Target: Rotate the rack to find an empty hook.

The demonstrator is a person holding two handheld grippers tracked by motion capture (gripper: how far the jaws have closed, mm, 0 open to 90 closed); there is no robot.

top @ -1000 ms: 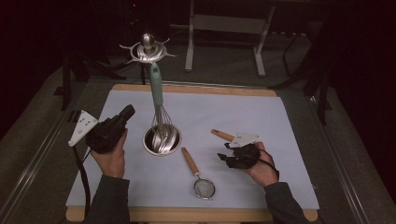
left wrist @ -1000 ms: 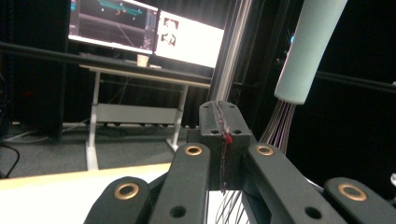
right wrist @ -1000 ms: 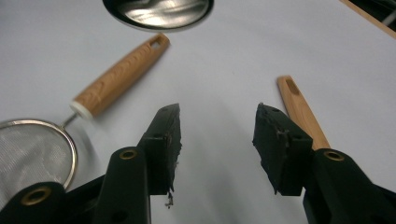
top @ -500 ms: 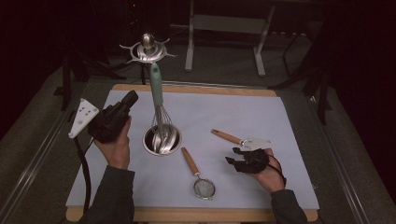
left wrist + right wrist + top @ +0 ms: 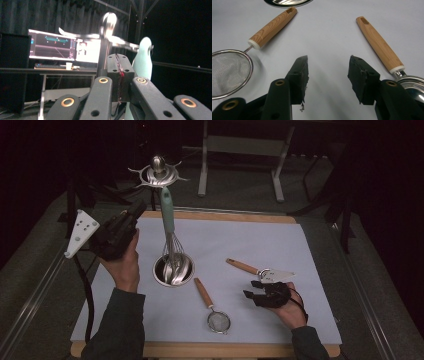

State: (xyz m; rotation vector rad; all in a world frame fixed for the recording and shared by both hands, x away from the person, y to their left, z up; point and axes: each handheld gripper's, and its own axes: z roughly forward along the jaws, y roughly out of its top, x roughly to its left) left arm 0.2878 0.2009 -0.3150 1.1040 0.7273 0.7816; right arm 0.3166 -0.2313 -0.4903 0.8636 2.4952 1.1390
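Grippers first: my left gripper [image 5: 136,210] is clenched shut with nothing between the jaws, raised above the mat's [image 5: 310,260] left side and aimed at the rack [image 5: 159,172]. Whisk [image 5: 170,237] hangs from that rack just beside the left jaws, mint handle up, wires down in the steel base [image 5: 173,269]. My right gripper [image 5: 327,75] is released, jaws spread, low over bare mat. It sits between the strainer [image 5: 230,72] on one side and a wood-handled spoon [image 5: 380,48] on the other, touching neither.
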